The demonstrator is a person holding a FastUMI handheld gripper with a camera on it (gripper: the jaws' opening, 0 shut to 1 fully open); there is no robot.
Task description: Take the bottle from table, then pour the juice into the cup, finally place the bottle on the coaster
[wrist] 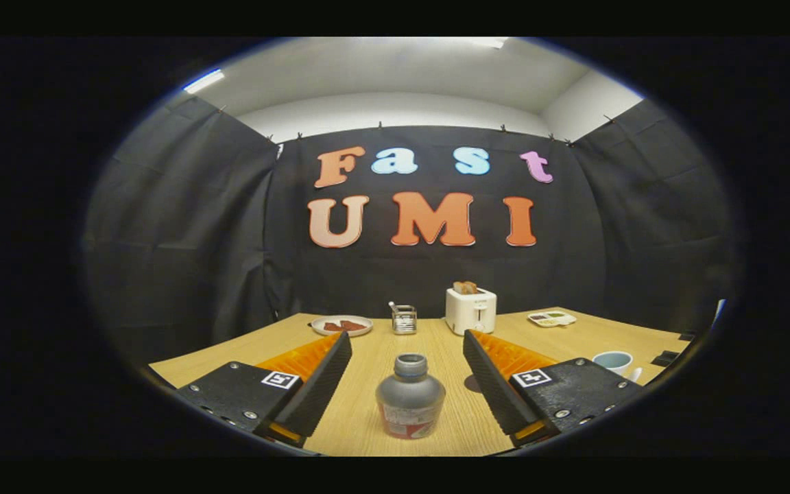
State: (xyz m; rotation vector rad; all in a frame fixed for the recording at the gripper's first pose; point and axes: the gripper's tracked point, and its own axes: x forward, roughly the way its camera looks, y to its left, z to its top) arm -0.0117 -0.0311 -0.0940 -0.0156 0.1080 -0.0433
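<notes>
The bottle (409,396) stands upright on the table (436,343) between the fingers — touching neither. The gripper (407,343) is spread wide.

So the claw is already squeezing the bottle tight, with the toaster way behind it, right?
Not squeezing. In the gripper view the claw is open, its fingers apart from the bottle standing between them. The toaster is way behind.

Camera rides hand-held gripper (407,374), low over table (436,343), facing booth wall.

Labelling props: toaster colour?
White toaster, beyond the open gripper, clearest in the gripper view.
</notes>
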